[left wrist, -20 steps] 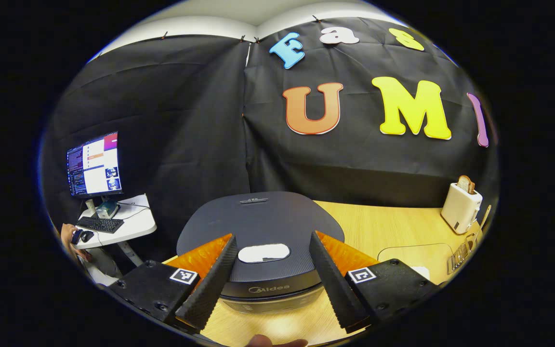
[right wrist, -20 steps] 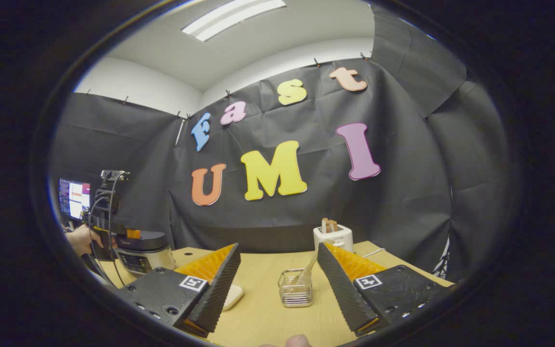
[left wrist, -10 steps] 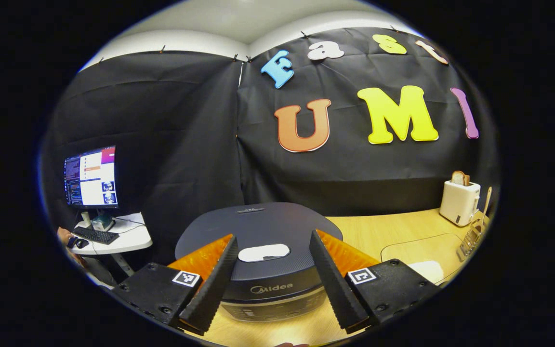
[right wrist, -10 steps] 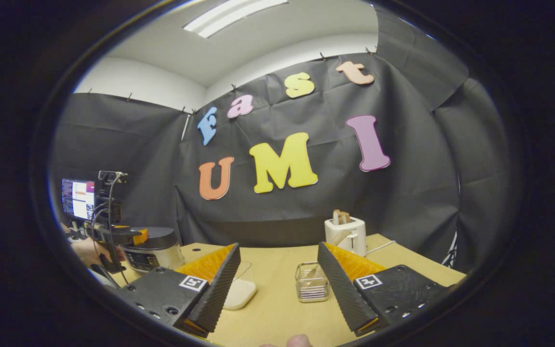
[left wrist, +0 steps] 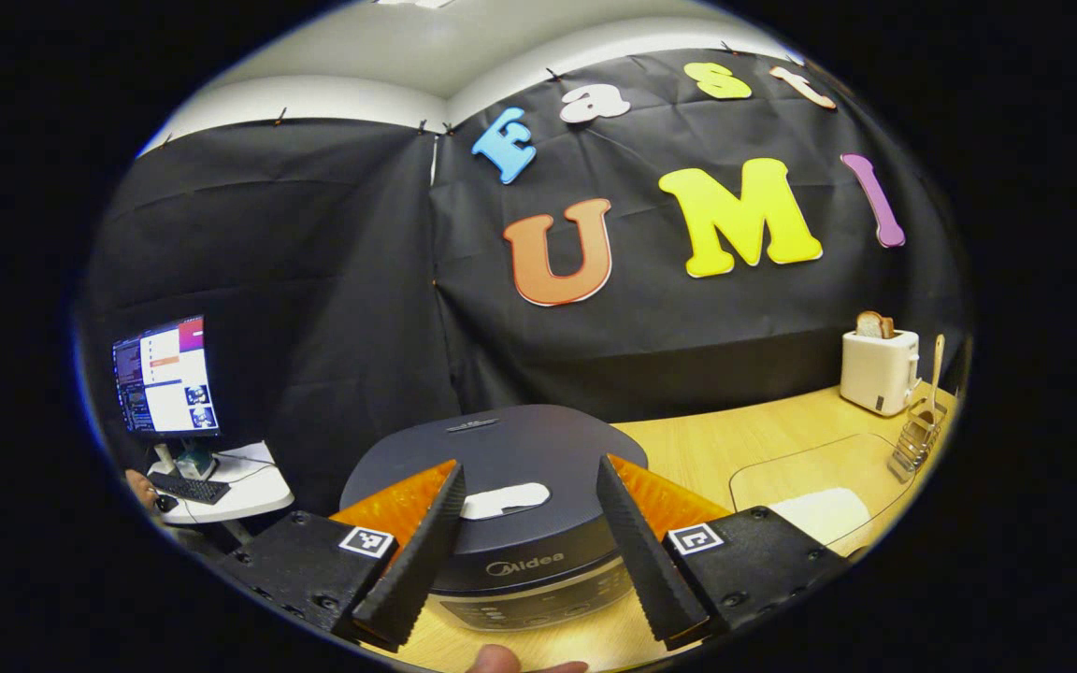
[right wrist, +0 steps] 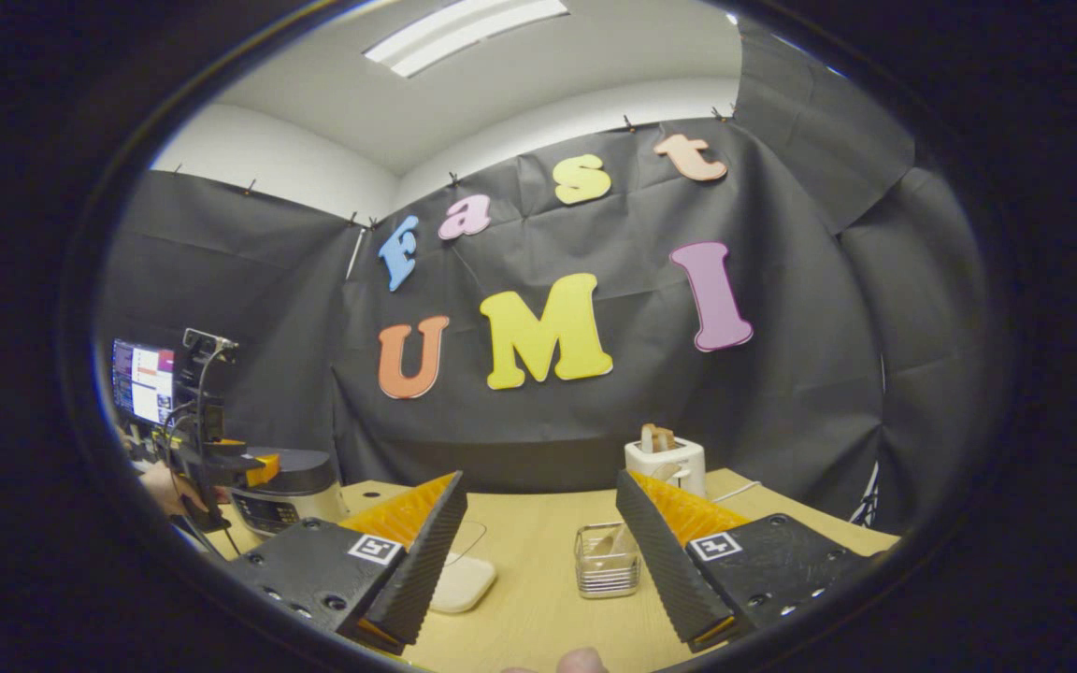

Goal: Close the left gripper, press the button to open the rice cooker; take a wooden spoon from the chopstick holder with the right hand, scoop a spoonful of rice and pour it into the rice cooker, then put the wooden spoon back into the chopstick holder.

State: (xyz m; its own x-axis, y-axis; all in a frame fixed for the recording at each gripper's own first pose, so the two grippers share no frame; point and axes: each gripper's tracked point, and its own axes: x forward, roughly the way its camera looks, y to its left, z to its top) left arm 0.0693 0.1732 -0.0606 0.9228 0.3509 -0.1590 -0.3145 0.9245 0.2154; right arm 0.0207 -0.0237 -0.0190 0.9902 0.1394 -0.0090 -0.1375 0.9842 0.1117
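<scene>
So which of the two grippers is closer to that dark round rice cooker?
Left. The left gripper hovers open right over the dark round rice cooker; the right gripper is farther off, facing the clear chopstick holder.

Left gripper (left wrist: 524, 551) and right gripper (right wrist: 538, 561), black screwed housings, square tag markers, ribbed wedge jaws

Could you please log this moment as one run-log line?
left gripper: open, over cooker button | lid: shut | right gripper: open | spoon: in holder

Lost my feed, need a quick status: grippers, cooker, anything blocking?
Left gripper open, over rice cooker, lid shut, button unpressed. Right gripper open, empty, facing chopstick holder. Nothing blocking.
</scene>
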